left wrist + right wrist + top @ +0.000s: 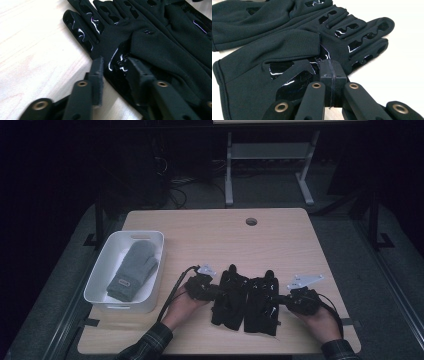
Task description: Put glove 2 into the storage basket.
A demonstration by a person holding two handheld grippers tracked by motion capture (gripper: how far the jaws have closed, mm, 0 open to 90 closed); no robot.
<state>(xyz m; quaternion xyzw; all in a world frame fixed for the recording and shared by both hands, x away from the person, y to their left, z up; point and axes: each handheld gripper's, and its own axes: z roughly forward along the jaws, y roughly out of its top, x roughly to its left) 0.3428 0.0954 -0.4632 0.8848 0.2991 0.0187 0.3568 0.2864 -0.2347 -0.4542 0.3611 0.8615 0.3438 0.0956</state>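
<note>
1. Black gloves: 2 of them lie flat, side by side and touching, on the near middle of the wooden table, fingers pointing away from you.
2. Your left gripper has its jaws parted around the edge of the left glove; one jaw rests on glossy palm patches, the other sits over bare wood.
3. Your right gripper has its jaws pressed together at the edge of the right glove; whether fabric is pinched between them, you cannot tell.
4. Well to your left, a white bin holds a grey mitten.
</note>
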